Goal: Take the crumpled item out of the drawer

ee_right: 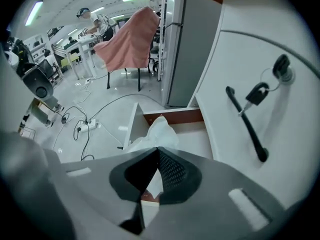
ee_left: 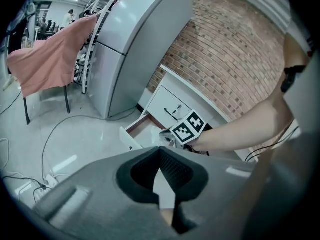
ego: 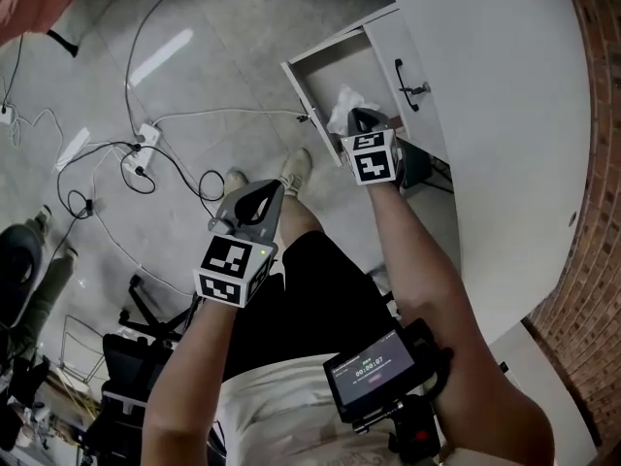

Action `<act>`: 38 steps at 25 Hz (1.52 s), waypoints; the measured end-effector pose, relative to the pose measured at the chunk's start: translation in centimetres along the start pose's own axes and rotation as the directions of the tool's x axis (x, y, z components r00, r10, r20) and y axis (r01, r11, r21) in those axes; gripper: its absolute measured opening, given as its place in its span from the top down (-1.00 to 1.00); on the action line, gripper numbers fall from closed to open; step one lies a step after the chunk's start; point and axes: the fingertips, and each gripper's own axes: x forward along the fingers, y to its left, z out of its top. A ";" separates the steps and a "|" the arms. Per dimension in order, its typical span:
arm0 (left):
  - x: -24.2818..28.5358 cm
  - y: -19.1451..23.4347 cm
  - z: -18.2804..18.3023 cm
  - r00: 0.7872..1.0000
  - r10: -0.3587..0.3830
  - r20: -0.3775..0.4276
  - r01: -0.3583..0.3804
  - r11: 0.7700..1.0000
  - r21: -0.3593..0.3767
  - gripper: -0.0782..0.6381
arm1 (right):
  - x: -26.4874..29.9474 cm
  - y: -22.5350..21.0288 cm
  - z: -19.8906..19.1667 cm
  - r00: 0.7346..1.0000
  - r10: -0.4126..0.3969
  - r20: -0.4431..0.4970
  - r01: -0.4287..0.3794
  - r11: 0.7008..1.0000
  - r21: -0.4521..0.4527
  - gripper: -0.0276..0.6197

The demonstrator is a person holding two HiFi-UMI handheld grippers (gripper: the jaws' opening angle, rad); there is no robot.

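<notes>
The white crumpled item [ego: 344,103] sits in the open lower drawer [ego: 309,83] of a white cabinet [ego: 505,115]. My right gripper [ego: 361,117] reaches into the drawer and is shut on the item's near edge. In the right gripper view the crumpled item [ee_right: 156,132] rises straight out of the closed tips of my right gripper [ee_right: 158,150], in front of the drawer's brown back wall [ee_right: 172,117]. My left gripper [ego: 260,194] hangs lower left, away from the drawer, shut and empty. The left gripper view has its jaws [ee_left: 160,151] meeting, with the drawer [ee_left: 131,134] beyond.
A closed upper drawer has a black handle [ee_right: 247,124] and a key [ee_right: 259,92] in its lock. Cables and a power strip [ego: 146,134] lie on the floor to the left. The person's shoes [ego: 296,168] stand before the drawer. A pink cloth [ee_right: 130,39] hangs over a chair.
</notes>
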 end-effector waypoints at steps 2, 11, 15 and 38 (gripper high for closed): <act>-0.9 -0.7 -0.2 1.000 -0.008 -0.004 0.008 1.000 0.005 0.78 | -1.7 0.0 0.3 1.000 -0.013 0.021 0.013 1.000 0.014 0.88; -4.6 -3.2 0.1 1.000 -0.027 -0.009 0.027 0.999 0.034 0.78 | -9.0 0.9 0.7 0.996 -0.006 0.094 -0.003 0.996 0.091 0.88; -5.9 -4.1 1.1 0.999 -0.040 -0.008 0.040 0.998 0.058 0.78 | -12.0 1.2 1.9 0.990 -0.009 0.143 -0.010 0.991 0.130 0.88; -12.3 -6.8 7.8 0.996 -0.037 0.076 0.026 0.990 0.140 0.78 | -26.2 3.0 5.9 0.949 -0.009 0.314 -0.042 0.987 0.156 0.88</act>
